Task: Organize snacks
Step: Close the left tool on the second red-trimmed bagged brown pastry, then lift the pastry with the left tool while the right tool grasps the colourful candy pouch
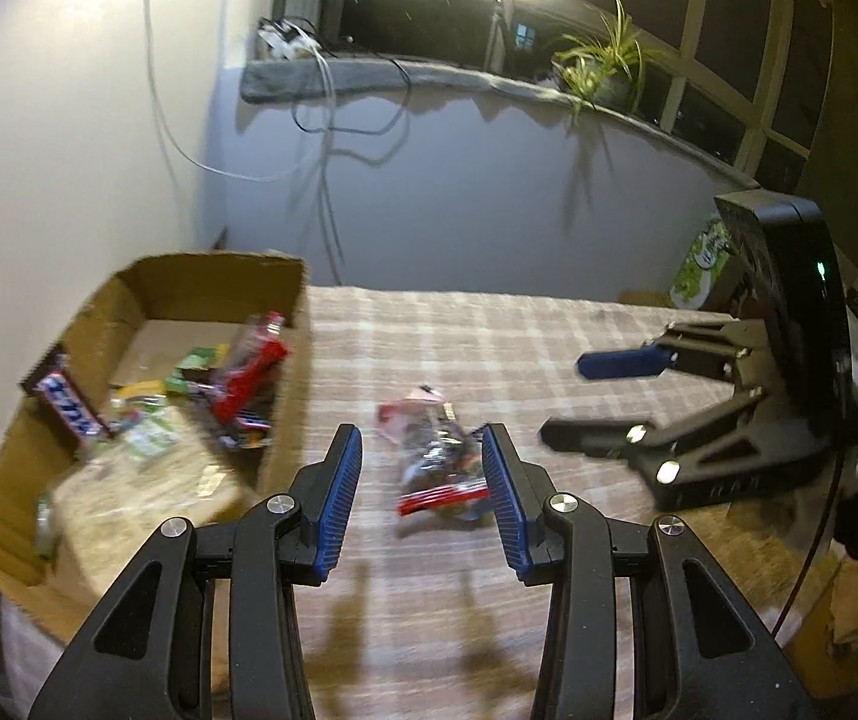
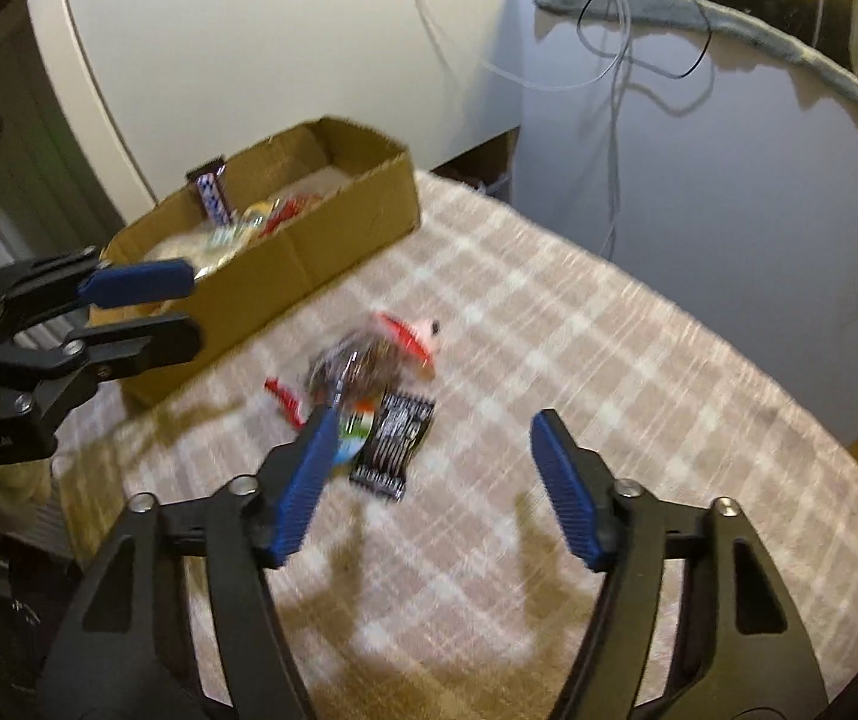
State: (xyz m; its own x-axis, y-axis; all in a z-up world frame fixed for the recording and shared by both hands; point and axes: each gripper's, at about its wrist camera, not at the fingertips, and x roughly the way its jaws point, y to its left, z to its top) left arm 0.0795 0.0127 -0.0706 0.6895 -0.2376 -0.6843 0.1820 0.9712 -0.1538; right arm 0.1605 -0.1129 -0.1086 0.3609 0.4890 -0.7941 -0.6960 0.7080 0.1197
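Note:
A small pile of snack packets (image 1: 438,459) lies on the checked tablecloth, red, clear and dark wrappers; in the right wrist view the pile (image 2: 369,384) includes a black packet (image 2: 393,444). My left gripper (image 1: 422,438) is open and empty, above the pile with its fingers either side. My right gripper (image 2: 429,426) is open and empty, just right of the pile; it shows in the left wrist view (image 1: 567,402) at the right. A cardboard box (image 1: 285,300) at the left holds several snacks, including a candy bar (image 1: 66,402) and a red packet (image 1: 249,378).
The box (image 2: 321,252) stands at the table's left side against a white wall. The left gripper (image 2: 189,306) shows beside the box. A window ledge with cables and a plant (image 1: 603,60) runs behind. A green bag (image 1: 702,264) stands at the far right.

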